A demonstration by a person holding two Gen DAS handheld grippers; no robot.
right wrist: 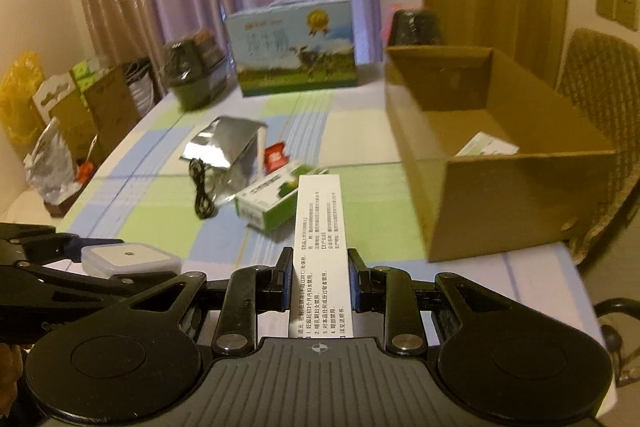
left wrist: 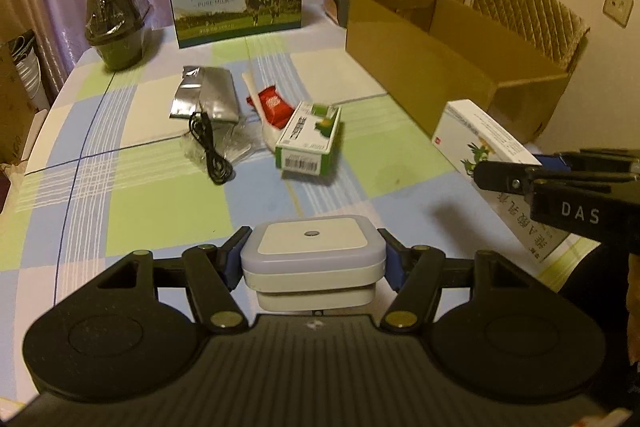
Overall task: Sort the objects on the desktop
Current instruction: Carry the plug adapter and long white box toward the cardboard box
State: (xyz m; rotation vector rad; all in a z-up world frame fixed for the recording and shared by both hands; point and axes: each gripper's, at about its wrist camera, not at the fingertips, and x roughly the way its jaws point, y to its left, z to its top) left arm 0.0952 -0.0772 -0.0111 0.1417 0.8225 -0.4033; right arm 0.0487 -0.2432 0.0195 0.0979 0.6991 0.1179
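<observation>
Above a checked tablecloth [left wrist: 132, 187], the left gripper [left wrist: 313, 259] clamps a white square device [left wrist: 312, 251] between its blue-padded fingers, while the right gripper [right wrist: 319, 281] grips a tall white medicine box [right wrist: 320, 251] printed with text, both held just clear of the table. Ahead lie a green-and-white carton [left wrist: 308, 139], a red sachet [left wrist: 274, 105], a silver foil pouch [left wrist: 206, 93] and a black cable [left wrist: 210, 147]. An open cardboard box [right wrist: 500, 195] stands to the right, a leaflet [right wrist: 488, 149] inside.
</observation>
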